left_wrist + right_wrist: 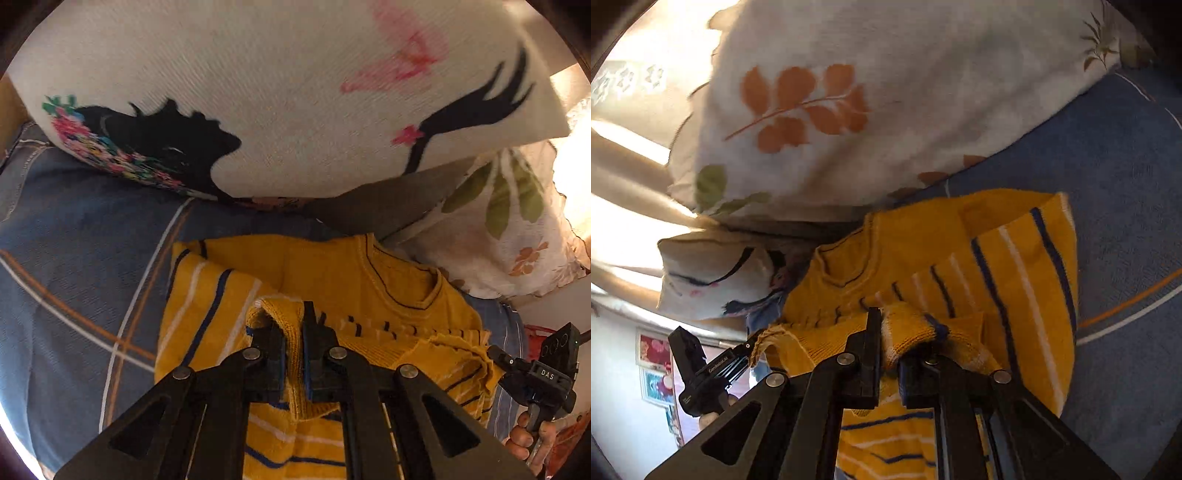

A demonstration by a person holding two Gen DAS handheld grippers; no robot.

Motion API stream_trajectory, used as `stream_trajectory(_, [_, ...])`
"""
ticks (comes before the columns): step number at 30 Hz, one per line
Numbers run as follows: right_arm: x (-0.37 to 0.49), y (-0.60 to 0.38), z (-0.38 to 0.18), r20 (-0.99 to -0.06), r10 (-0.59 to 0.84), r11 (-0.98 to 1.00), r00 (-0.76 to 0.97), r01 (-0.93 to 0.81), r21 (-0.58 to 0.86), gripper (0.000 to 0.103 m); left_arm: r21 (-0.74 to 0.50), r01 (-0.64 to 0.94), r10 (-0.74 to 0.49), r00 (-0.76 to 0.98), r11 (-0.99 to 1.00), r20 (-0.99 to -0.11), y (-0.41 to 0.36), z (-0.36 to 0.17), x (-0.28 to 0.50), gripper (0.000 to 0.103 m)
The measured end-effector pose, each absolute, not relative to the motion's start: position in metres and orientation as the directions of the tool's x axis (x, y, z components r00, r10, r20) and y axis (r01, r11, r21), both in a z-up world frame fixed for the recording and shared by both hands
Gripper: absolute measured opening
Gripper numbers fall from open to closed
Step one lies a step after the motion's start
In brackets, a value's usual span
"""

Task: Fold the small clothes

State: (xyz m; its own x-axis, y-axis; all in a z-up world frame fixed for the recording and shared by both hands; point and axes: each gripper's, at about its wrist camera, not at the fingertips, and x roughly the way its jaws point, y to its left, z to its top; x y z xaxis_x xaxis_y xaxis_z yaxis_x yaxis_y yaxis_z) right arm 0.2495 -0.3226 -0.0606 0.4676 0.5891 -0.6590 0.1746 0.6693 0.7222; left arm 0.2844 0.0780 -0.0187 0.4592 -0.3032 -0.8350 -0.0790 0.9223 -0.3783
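In the left wrist view, our left gripper point(294, 332) has its 2 fingers closed on a ribbed edge of the yellow striped sweater point(325, 280), the knit bunched and pinched between the pads. The sweater lies on the blue bedsheet point(81, 258), near the head edge of the bed, just below the white printed pillow point(258, 92) and beside the floral pillow point(509, 221). Its neckline faces the pillows, and a striped part is already turned over the plain yellow chest. At the right edge of this view we see our right gripper point(495, 354) pinching the other end of the same lifted edge, with the hand point(528, 435) below it.

In the right wrist view, our right gripper point(890, 332) is likewise clamped on a thick bunch of yellow knit with a white and blue stripe. The sweater spreads ahead of it on the bedsheet, collar toward the floral pillow point(868, 110), striped panel doubled over to the right. At the lower left our left gripper point(750, 350) grips the frilled edge of the garment.

We judge the fold as partly done: 1 side appears turned in, and both grippers hold an edge raised off the bed, which looks like the start of a further fold. That fold is not yet laid down, and the sweater is far from a neat, compact packet. We cannot tell whether other clothes wait.
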Motion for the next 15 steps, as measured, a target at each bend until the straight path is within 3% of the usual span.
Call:
stream_trajectory(3, [0.258, -0.336, -0.080, -0.603, 0.619, 0.564, 0.503, 0.249, 0.787, 0.014, -0.422, -0.051, -0.359, 0.439, 0.905, -0.823, 0.081, -0.028, 0.295, 0.007])
stream_trajectory(5, [0.262, -0.345, -0.088, -0.561, 0.622, 0.485, 0.546, 0.294, 0.823, 0.035, -0.473, -0.038, -0.411, 0.439, 0.880, -0.799, 0.088, -0.029, 0.294, 0.013])
stream_trajectory(7, [0.266, -0.354, -0.096, -0.544, 0.594, 0.433, 0.592, 0.335, 0.837, 0.044, -0.518, -0.033, -0.454, 0.438, 0.855, -0.776, 0.097, -0.028, 0.292, 0.018])
stream_trajectory(10, [0.272, -0.363, -0.102, -0.534, 0.579, 0.380, 0.616, 0.375, 0.846, 0.046, -0.549, -0.029, -0.482, 0.442, 0.835, -0.757, 0.110, -0.023, 0.285, 0.020])
stream_trajectory(12, [0.271, -0.366, -0.097, -0.528, 0.576, 0.382, 0.623, 0.366, 0.849, 0.048, -0.532, -0.031, -0.459, 0.465, 0.846, -0.757, 0.119, -0.017, 0.275, 0.027])
stream_trajectory(15, [0.258, -0.371, -0.080, -0.565, 0.530, 0.472, 0.632, 0.334, 0.816, 0.062, -0.513, -0.054, -0.422, 0.499, 0.857, -0.757, 0.139, -0.011, 0.262, 0.039])
